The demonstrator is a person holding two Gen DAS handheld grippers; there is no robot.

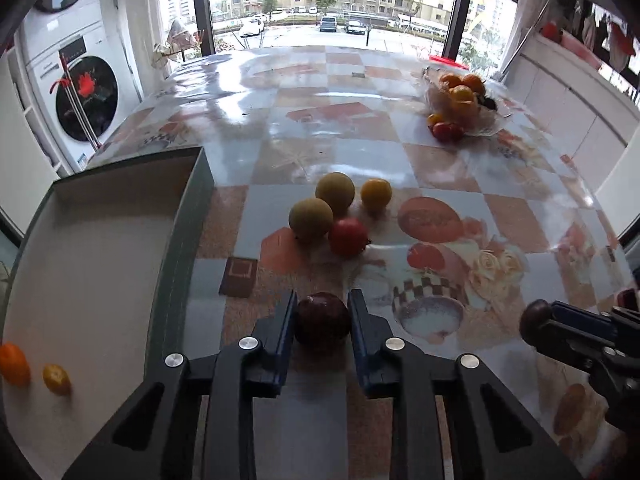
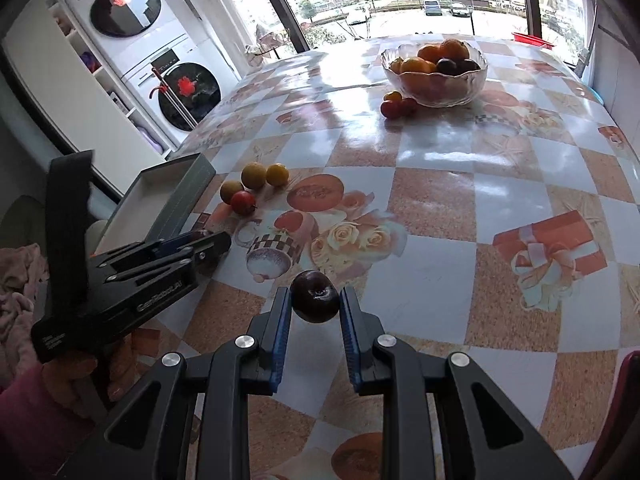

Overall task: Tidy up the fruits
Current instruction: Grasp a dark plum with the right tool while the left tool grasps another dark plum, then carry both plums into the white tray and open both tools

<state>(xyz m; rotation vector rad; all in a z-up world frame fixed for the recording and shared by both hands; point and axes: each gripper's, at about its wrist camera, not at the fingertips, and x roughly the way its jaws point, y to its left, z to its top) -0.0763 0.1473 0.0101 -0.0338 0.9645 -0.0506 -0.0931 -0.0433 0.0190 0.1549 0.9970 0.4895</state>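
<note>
Two dark purple round plums are showing, one in each claw. The left gripper [image 1: 322,320] is pinching its dark plum [image 1: 322,319] low against the glossy checked tablecloth [image 1: 360,152], its blue-padded fingers [image 1: 286,320] pressing on both sides. The right gripper [image 2: 314,300] is gripping the second dark plum [image 2: 315,297] clear of the table, angling downward.

Ahead of the left claw, four small round fruits are sitting in a cluster: two dull green ones [image 1: 335,193], one yellow [image 1: 376,193], one red [image 1: 349,236]. To its left, the shallow grey-green box with a white floor [image 1: 100,264] is holding two fruits, one orange [image 1: 14,363] and one yellow [image 1: 57,378].

Far ahead of the right claw, a scalloped clear glass bowl [image 2: 434,76] is carrying several oranges and dark fruits (the count is unclear), with small red and yellow fruits [image 2: 396,105] touching its base. A hand in a pink sleeve [image 2: 72,380] is gripping the left tool's handle.
</note>
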